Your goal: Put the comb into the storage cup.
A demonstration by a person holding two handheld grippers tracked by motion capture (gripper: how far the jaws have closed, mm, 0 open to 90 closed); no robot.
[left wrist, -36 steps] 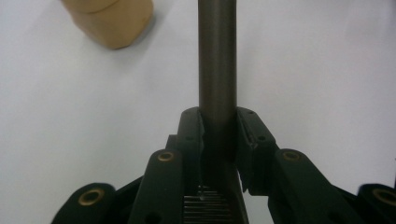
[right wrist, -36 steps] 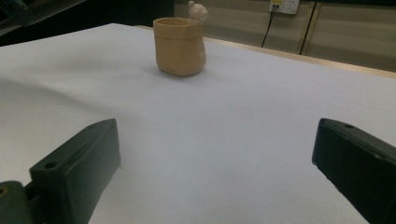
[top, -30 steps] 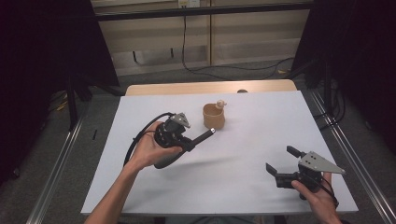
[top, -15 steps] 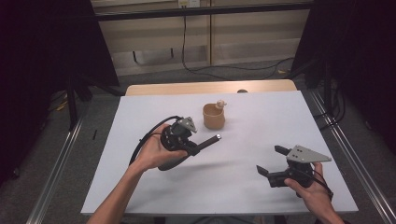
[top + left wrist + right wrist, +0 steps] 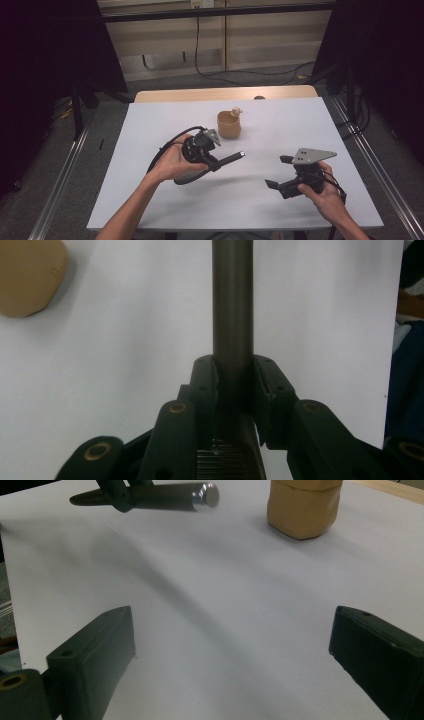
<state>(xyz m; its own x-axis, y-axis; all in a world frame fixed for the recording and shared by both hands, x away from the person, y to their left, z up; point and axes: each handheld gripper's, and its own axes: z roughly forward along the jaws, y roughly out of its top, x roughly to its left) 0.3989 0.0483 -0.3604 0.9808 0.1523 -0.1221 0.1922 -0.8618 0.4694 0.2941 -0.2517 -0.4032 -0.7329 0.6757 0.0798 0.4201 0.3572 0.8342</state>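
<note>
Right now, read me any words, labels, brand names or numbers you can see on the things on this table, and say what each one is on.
None: no readable text on the dark rod, the tan cup, the white table, or either hand-held gripper.

I see white table (image 5: 150, 200) as my landmark. Tan cup (image 5: 229, 125) upright on its far middle, small pale figure (image 5: 236, 111) at cup rim. Wooden board (image 5: 200, 94) touching table's far edge. Black cable (image 5: 240, 73) on floor beyond. Metal rail (image 5: 57, 180) along table's left.
</note>
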